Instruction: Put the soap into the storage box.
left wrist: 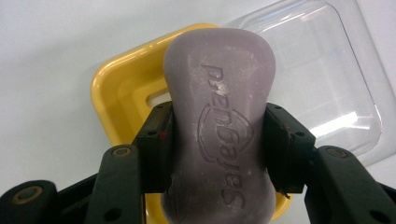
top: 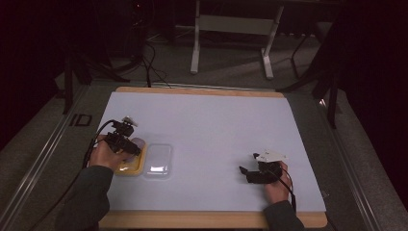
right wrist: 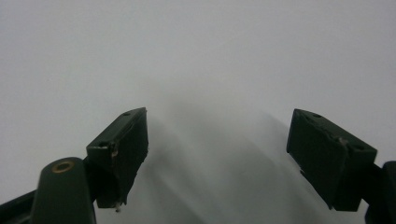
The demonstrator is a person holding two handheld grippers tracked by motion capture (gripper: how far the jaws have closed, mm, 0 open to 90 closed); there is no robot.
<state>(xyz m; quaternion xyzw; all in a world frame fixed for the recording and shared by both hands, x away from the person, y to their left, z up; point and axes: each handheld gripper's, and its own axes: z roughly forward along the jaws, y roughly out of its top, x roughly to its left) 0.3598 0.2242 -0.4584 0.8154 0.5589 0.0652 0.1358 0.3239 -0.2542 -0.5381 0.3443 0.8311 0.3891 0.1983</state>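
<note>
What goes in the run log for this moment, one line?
left gripper: shut on purple soap bar | soap: above yellow dish | clear lid: beside dish | right gripper: open, holding nothing

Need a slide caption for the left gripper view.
Left gripper clamps purple soap over yellow dish, clear lid beside.

Embossed purple soap bar [left wrist: 219,126]: near end cut off by the left gripper view's bottom edge. It hides the middle of the yellow plastic soap dish [left wrist: 119,88] beneath. Clear plastic lid [left wrist: 322,65] beyond that dish: far corner cropped at top edge. Bar's lettering illegible in high view.
</note>
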